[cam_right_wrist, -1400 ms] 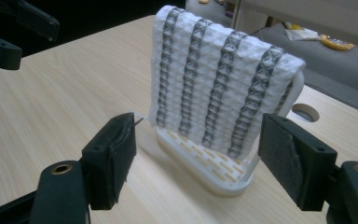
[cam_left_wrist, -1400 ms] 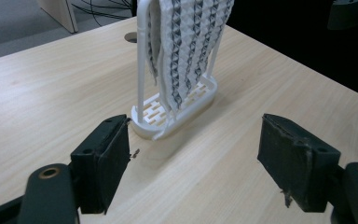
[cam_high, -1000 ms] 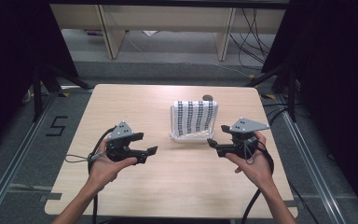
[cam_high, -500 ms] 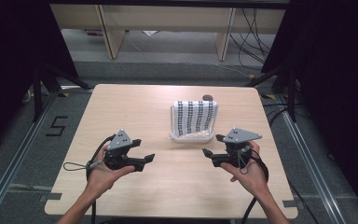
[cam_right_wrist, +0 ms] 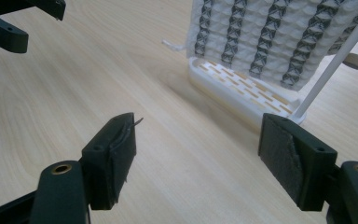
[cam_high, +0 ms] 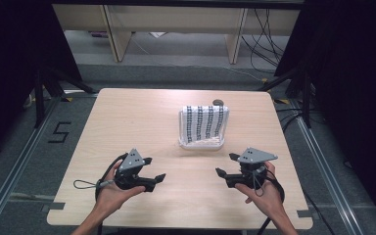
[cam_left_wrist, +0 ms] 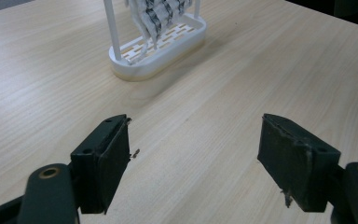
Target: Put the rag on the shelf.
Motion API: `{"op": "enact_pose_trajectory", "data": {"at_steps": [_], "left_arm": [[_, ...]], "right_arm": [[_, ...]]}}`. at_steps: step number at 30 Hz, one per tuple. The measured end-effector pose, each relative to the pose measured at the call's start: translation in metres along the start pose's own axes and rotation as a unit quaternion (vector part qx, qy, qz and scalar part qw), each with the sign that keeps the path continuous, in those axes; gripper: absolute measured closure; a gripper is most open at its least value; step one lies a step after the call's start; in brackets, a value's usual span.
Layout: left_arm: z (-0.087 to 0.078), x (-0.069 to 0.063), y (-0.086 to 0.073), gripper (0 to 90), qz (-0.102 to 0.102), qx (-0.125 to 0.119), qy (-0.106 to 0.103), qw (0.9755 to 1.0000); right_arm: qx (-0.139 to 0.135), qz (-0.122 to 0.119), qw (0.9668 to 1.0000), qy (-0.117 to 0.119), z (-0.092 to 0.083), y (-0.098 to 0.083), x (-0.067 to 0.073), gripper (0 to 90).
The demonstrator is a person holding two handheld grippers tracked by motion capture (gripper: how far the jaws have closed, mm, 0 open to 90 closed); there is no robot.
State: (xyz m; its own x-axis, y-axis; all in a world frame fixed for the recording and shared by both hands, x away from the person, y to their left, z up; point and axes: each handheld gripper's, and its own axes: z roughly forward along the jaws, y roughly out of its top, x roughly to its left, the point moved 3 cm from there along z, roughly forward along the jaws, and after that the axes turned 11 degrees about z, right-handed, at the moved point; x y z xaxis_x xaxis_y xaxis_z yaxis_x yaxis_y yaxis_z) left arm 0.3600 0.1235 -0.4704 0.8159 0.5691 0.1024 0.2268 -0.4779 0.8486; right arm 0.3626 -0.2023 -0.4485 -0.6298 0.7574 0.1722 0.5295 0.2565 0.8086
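From above, the left gripper (cam_high: 152, 169) and right gripper (cam_high: 226, 165) hovered wide open and empty, near the table's (cam_high: 127, 117) front edge, the cloth (cam_high: 204, 122) draped on its rack (cam_high: 200, 143) beyond. The left gripper view showed the rack's slotted base. The right gripper view showed the cloth's weave.

Your left gripper (cam_high: 149, 170) and right gripper (cam_high: 229, 166) are black, each topped by a grey plate. Ahead of your jaws hangs a white cloth (cam_high: 204, 122) with a waffle weave, crossed by dark vertical stripes of small crosses. It drapes over a white rack (cam_left_wrist: 157, 46) whose base is slotted, with tan showing through. Beneath your grippers the table (cam_high: 127, 117) is pale wood grain.
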Motion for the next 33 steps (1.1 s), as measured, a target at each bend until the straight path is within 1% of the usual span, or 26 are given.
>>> {"op": "enact_pose_trajectory", "data": {"at_steps": [1,2,3,5,6,7,10,11,12,13,14,15,16,17,18,21,22,23,25,26,28,29,30,31,32,33], "left_arm": [[-0.001,-0.001,-0.001,24.0,0.000,0.002,0.000,1.0000],[-0.001,-0.002,-0.003,24.0,0.001,-0.001,-0.001,1.0000],[-0.002,-0.003,-0.005,24.0,0.002,0.004,0.000,1.0000],[-0.003,-0.004,-0.008,24.0,0.001,0.001,-0.004,1.0000],[-0.005,-0.005,-0.009,24.0,-0.001,0.003,-0.001,1.0000],[-0.006,-0.006,-0.011,23.9,-0.003,-0.002,-0.003,1.0000],[-0.011,-0.006,-0.016,23.9,-0.003,0.001,0.000,1.0000],[-0.012,-0.006,-0.017,23.9,-0.004,-0.002,-0.003,1.0000],[-0.013,-0.007,-0.018,23.9,-0.006,-0.003,0.000,1.0000],[-0.013,-0.007,-0.018,23.9,-0.006,-0.003,0.000,1.0000],[-0.016,-0.008,-0.019,23.7,-0.004,0.000,-0.001,1.0000],[-0.016,-0.008,-0.019,23.6,-0.004,0.000,-0.001,1.0000],[-0.017,-0.008,-0.020,23.6,-0.002,-0.003,-0.002,1.0000],[-0.018,-0.009,-0.020,23.6,0.000,-0.001,0.001,1.0000],[-0.020,-0.010,-0.021,23.6,-0.002,-0.006,-0.003,1.0000],[-0.024,-0.013,-0.023,23.4,-0.001,-0.004,-0.003,1.0000],[-0.024,-0.014,-0.024,23.4,-0.003,-0.010,-0.003,0.9999],[-0.027,-0.015,-0.026,23.4,-0.002,-0.001,0.000,1.0000],[-0.028,-0.017,-0.029,23.4,-0.001,-0.002,-0.004,1.0000],[-0.029,-0.018,-0.032,23.3,-0.001,-0.002,-0.001,1.0000],[-0.030,-0.019,-0.033,23.4,0.001,-0.002,-0.001,1.0000],[-0.029,-0.020,-0.036,23.3,0.002,-0.002,-0.002,1.0000],[-0.031,-0.020,-0.038,23.2,0.008,0.012,0.002,0.9999],[-0.031,-0.021,-0.040,23.2,0.007,0.014,0.000,0.9999],[-0.030,-0.020,-0.042,23.2,0.014,0.016,0.001,0.9998],[-0.030,-0.022,-0.044,23.2,0.007,0.016,-0.002,0.9999]], "right_arm": [[-0.007,-0.016,0.9998,-0.003,0.001,0.000,-0.002,28.6],[0.001,-0.001,1.0000,0.000,0.000,-0.002,0.000,28.6],[-0.003,-0.014,0.9999,0.003,0.000,-0.004,-0.002,28.6],[-0.005,-0.013,0.9999,0.000,0.000,-0.006,-0.001,28.6],[-0.006,-0.014,0.9999,0.000,0.000,-0.008,-0.001,28.6],[-0.002,-0.010,0.9999,0.002,0.000,-0.010,0.000,28.6],[0.004,-0.005,1.0000,0.008,0.000,-0.015,0.003,28.6],[0.001,-0.014,0.9999,0.006,0.000,-0.016,0.002,28.6],[0.006,-0.005,0.9999,0.009,0.000,-0.017,0.004,28.5],[0.006,-0.005,0.9999,0.009,0.000,-0.017,0.004,28.5],[0.003,-0.013,0.9999,0.007,0.000,-0.019,0.005,28.5],[0.003,-0.013,0.9999,0.007,0.000,-0.019,0.005,28.5],[0.005,-0.017,0.9997,0.014,0.000,-0.020,0.006,28.4],[0.004,-0.015,0.9998,0.008,-0.001,-0.020,0.006,28.3],[0.004,-0.015,0.9998,0.008,-0.001,-0.020,0.006,28.3],[0.008,-0.015,0.9998,0.011,-0.003,-0.024,0.009,27.6],[0.009,-0.014,0.9998,0.011,-0.003,-0.026,0.009,27.2],[0.011,-0.018,0.9997,0.012,-0.002,-0.027,0.009,27.2],[0.016,-0.009,0.9997,0.013,-0.004,-0.031,0.010,26.7],[0.015,-0.007,0.9998,0.012,-0.005,-0.034,0.010,26.5],[0.016,-0.010,0.9997,0.016,-0.005,-0.035,0.010,26.5],[0.014,-0.007,0.9998,0.010,-0.006,-0.036,0.010,26.5],[0.016,-0.010,0.9998,0.009,-0.006,-0.038,0.009,26.5],[0.017,-0.014,0.9997,0.011,-0.005,-0.041,0.008,26.2],[0.017,-0.014,0.9997,0.011,-0.005,-0.041,0.008,26.2],[0.026,-0.013,0.9995,0.010,-0.004,-0.045,0.008,25.3]]}}
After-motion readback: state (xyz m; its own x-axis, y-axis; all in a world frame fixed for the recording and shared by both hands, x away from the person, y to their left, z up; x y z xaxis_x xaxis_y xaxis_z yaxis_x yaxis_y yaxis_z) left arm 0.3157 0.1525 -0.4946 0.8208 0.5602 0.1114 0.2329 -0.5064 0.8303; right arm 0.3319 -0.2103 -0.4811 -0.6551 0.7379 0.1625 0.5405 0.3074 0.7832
